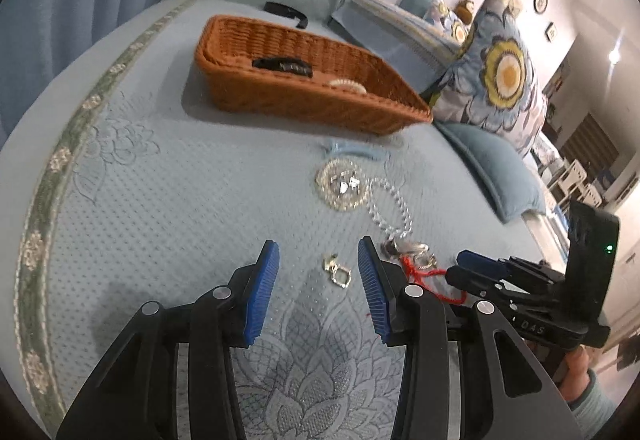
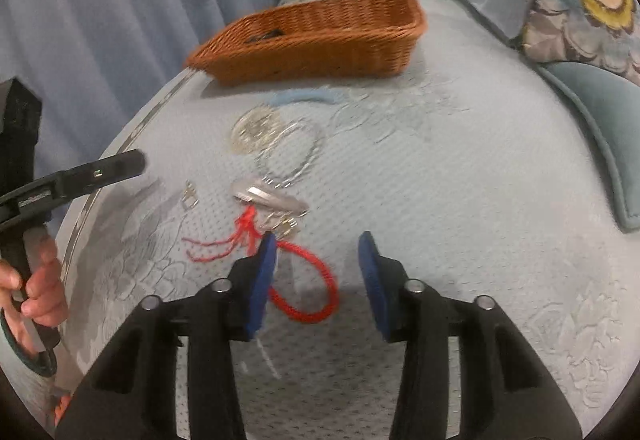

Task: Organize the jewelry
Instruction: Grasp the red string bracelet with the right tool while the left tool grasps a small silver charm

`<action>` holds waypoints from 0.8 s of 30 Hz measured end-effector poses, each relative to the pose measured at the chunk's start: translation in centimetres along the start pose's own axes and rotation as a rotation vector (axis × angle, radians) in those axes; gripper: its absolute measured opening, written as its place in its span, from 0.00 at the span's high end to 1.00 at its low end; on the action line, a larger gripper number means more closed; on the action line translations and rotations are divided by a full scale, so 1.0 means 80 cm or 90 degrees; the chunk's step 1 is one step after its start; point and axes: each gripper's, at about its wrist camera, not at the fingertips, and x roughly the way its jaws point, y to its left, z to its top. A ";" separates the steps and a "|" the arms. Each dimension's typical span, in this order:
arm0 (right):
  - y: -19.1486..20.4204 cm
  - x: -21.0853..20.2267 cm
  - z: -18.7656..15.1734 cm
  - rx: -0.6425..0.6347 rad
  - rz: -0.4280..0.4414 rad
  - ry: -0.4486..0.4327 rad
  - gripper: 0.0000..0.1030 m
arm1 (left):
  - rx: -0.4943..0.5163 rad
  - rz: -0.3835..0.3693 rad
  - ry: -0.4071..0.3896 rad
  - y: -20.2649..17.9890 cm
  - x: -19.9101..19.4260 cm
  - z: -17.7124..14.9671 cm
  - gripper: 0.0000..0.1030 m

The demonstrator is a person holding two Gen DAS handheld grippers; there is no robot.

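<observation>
Scattered on the pale blue quilted bed (image 1: 168,224), a small silver earring (image 1: 338,272) lies between the blue pads of the left claw (image 1: 318,288), spread wide and holding nothing. Just beside it, a red cord bracelet (image 2: 308,288) loops under the right claw (image 2: 316,280), equally agape and empty. Beyond a clear bead bracelet (image 1: 394,206), the brown wicker basket (image 1: 320,104) sits.

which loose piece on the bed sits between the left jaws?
The small silver earring, lying alone on the quilt between the open left jaws. The red cord bracelet, clear bead bracelet and round rhinestone brooch all lie further right or ahead.
</observation>
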 end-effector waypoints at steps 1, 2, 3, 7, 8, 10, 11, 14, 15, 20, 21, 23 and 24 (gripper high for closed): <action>0.003 0.002 -0.003 -0.004 0.003 0.002 0.63 | 0.003 0.000 0.004 -0.001 0.004 -0.001 0.62; 0.007 0.002 -0.006 -0.009 0.004 0.002 0.63 | 0.006 0.000 0.009 -0.002 0.008 -0.003 0.62; 0.012 0.002 -0.010 -0.018 0.000 0.001 0.63 | 0.007 0.000 0.011 -0.001 0.010 -0.005 0.62; 0.027 -0.002 -0.019 -0.038 0.015 0.008 0.63 | 0.016 -0.002 0.028 -0.002 0.019 -0.015 0.62; 0.031 -0.002 -0.022 -0.045 0.017 0.011 0.63 | 0.021 -0.005 0.034 -0.002 0.021 -0.018 0.62; 0.038 -0.003 -0.026 -0.059 0.008 0.011 0.63 | 0.033 -0.003 0.036 -0.005 0.021 -0.023 0.62; 0.039 -0.005 -0.028 -0.061 0.007 0.010 0.63 | 0.044 0.000 0.035 -0.007 0.021 -0.025 0.62; 0.037 -0.009 -0.028 -0.059 -0.005 0.002 0.64 | 0.066 0.008 0.037 -0.012 0.022 -0.028 0.62; 0.035 -0.010 -0.028 -0.056 -0.021 -0.006 0.64 | 0.072 0.010 0.037 -0.014 0.023 -0.027 0.62; 0.030 -0.007 -0.026 -0.069 -0.064 -0.010 0.73 | 0.097 0.027 0.038 -0.021 0.032 -0.020 0.62; 0.032 -0.003 -0.027 -0.079 -0.074 -0.004 0.73 | 0.101 0.029 0.039 -0.023 0.036 -0.019 0.62; 0.039 0.000 -0.029 -0.102 -0.089 -0.010 0.74 | 0.113 0.040 0.036 -0.028 0.040 -0.019 0.62; 0.044 0.002 -0.030 -0.116 -0.098 -0.013 0.75 | 0.126 0.051 0.033 -0.034 0.043 -0.020 0.65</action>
